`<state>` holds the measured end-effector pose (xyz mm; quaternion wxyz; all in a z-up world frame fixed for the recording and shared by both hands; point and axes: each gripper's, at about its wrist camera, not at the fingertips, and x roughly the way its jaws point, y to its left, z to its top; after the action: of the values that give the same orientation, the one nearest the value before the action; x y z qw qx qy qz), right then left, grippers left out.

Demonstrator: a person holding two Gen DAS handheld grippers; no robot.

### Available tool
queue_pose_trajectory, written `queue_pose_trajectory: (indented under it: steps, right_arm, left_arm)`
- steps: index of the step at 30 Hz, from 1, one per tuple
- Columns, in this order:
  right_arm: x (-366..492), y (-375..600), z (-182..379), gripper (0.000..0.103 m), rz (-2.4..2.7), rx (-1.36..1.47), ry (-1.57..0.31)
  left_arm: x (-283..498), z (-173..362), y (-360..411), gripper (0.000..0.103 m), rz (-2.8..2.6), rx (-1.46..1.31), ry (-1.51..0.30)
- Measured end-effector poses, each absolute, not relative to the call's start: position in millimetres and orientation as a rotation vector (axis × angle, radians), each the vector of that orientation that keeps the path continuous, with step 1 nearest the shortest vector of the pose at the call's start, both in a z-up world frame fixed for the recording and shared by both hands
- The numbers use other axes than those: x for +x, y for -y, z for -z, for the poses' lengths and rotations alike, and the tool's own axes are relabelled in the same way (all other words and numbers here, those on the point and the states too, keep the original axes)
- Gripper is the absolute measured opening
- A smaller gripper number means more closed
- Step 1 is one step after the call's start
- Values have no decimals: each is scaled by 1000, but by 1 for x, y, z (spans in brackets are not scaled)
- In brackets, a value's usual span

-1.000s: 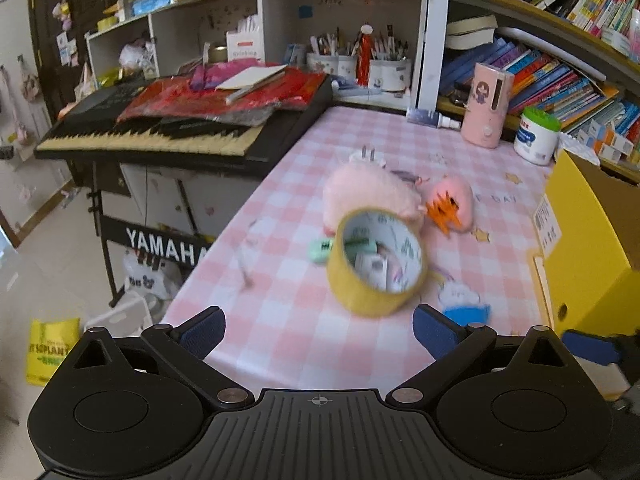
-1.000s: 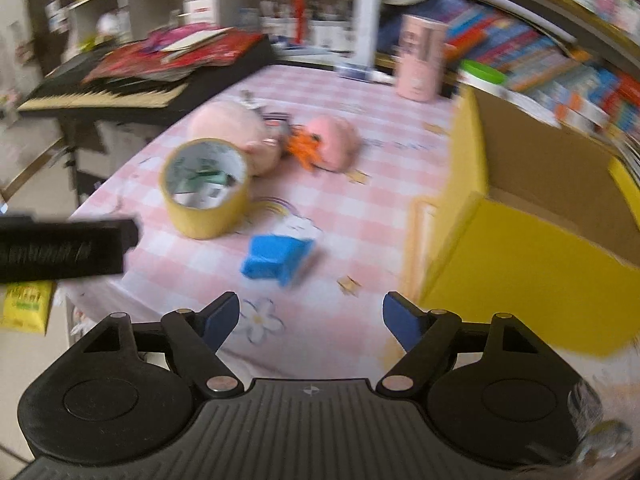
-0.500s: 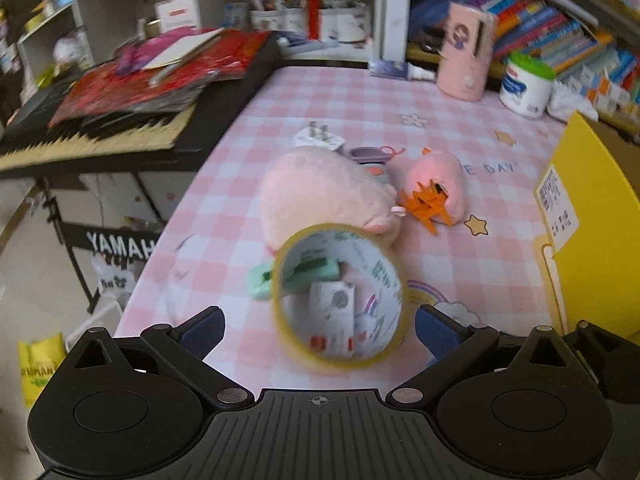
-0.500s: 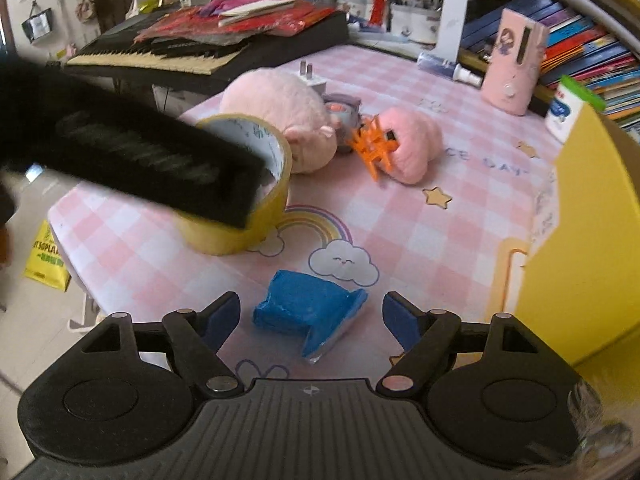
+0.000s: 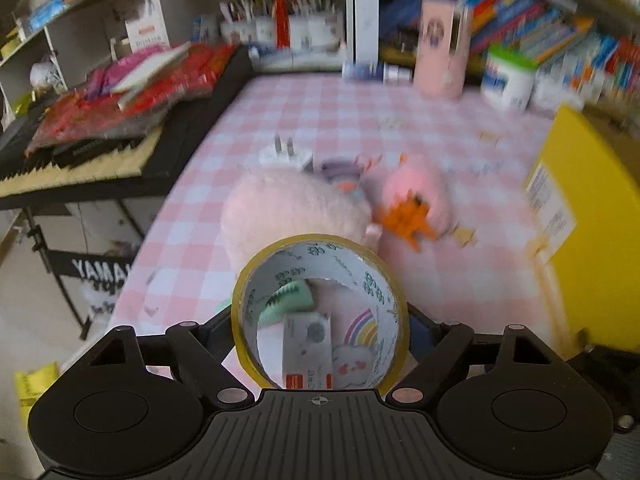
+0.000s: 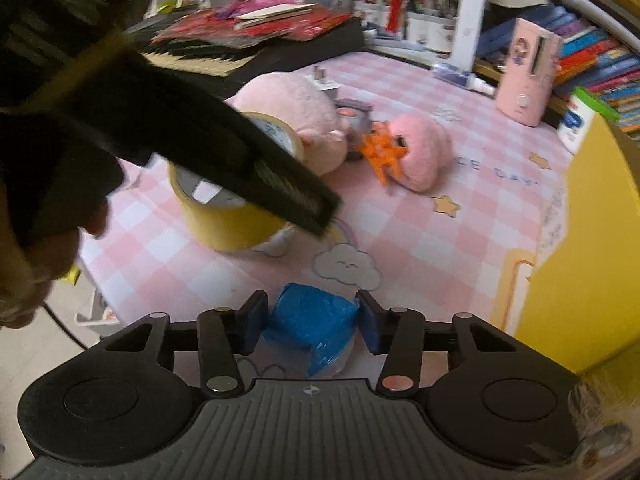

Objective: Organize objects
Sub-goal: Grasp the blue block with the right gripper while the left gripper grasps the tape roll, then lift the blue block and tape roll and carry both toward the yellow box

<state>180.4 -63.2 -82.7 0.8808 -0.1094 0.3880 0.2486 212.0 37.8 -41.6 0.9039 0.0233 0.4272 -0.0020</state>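
A wide yellow tape roll (image 5: 320,312) stands between the fingers of my left gripper (image 5: 320,326), which have closed onto its sides; it also shows in the right wrist view (image 6: 224,216). A blue wrapped packet (image 6: 310,322) lies between the fingers of my right gripper (image 6: 310,320), which have narrowed around it and touch or nearly touch it. A large pink plush (image 5: 288,212) and a smaller pink plush with an orange clip (image 5: 412,204) lie behind the tape. A yellow box (image 5: 584,216) stands at the right.
A keyboard (image 5: 80,160) with red bags on it borders the table on the left. A white plug (image 5: 286,154), a pink canister (image 5: 440,48) and a white tub (image 5: 508,76) stand further back by the bookshelves. The left gripper's body (image 6: 160,128) crosses the right wrist view.
Both grippers moved forward and closed in: the left onto the tape roll, the right around the blue packet. Both were wide open before.
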Motion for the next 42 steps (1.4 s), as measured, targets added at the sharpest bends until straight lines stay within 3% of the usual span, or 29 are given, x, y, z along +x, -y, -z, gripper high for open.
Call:
queue_pose_trajectory:
  steps: [8, 20, 42]
  right_arm:
    - [160, 80, 50, 43, -423, -149, -785]
    - [84, 98, 24, 43, -276, -81, -811]
    - [-67, 142, 22, 43, 125, 105, -791]
  left_arm:
    - [158, -7, -61, 84, 75, -93, -756]
    - [66, 7, -92, 84, 102, -188, -848]
    - [-6, 2, -26, 84, 520, -15, -844]
